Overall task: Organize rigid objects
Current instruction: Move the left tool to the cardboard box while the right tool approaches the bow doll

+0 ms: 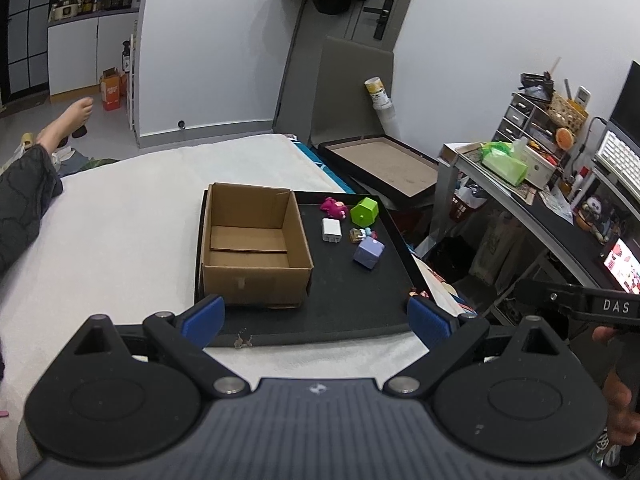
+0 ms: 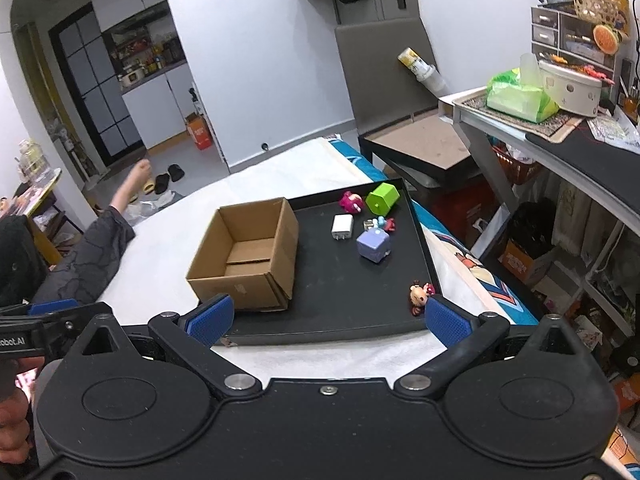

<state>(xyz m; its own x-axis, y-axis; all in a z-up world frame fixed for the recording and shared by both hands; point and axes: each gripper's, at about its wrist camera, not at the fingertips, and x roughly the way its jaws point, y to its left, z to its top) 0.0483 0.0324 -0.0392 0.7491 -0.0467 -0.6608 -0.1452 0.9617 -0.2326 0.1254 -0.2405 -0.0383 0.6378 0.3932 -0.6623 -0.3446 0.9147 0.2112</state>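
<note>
A black tray (image 1: 352, 312) (image 2: 360, 320) lies on a white bed. On its left stands an open, empty cardboard box (image 1: 254, 240) (image 2: 248, 256). On its right lie a green block (image 1: 364, 212) (image 2: 382, 199), a pink figure (image 1: 334, 207) (image 2: 352, 202), a white charger (image 1: 331, 230) (image 2: 343, 227), a purple cube (image 1: 369, 253) (image 2: 373, 245) and small toys (image 1: 362, 235) (image 2: 382, 225). A small doll (image 2: 420, 294) lies at the tray's near right corner. My left gripper (image 1: 316, 316) is open and empty before the tray's near edge. My right gripper (image 2: 328, 316) is open and empty there too.
A person's leg (image 1: 24, 200) (image 2: 92, 252) lies on the bed at left. A second black tray (image 1: 380, 164) (image 2: 424, 148) sits beyond the bed's right edge. A cluttered desk (image 1: 540, 184) (image 2: 560, 136) stands at right.
</note>
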